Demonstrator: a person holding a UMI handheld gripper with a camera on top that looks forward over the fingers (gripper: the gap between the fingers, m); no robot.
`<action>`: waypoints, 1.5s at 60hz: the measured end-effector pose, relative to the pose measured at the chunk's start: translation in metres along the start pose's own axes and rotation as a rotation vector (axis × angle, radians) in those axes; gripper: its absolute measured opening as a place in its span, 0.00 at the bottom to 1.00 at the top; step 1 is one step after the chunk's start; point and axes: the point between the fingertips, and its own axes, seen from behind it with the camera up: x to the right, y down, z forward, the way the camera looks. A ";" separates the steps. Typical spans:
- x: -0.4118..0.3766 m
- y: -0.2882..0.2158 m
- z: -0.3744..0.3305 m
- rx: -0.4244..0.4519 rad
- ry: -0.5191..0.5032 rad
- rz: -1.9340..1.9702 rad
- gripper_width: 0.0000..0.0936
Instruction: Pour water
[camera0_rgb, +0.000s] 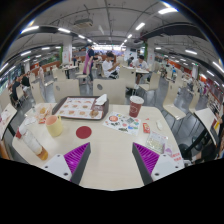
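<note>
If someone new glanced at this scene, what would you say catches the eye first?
Probably the red cup, standing on the table beyond the right finger of the open hand-held gripper. Next, the dark red coaster ahead of the left finger and the tray behind it. A bottle lies left of the fingers.

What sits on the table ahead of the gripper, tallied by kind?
Seen past the open gripper, on the table:
Trays: 1, the tray
Red cups: 1, the red cup
Clear cups or glasses: 2, the glass and the bottle-like cup
Red coasters: 1, the red coaster
Printed leaflets: 1, the leaflet
Total: 6
</note>
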 end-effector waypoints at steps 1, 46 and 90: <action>0.000 0.001 0.000 -0.002 0.001 0.001 0.90; -0.227 0.112 -0.031 -0.033 -0.049 0.058 0.91; -0.354 0.050 0.079 0.207 -0.044 0.064 0.51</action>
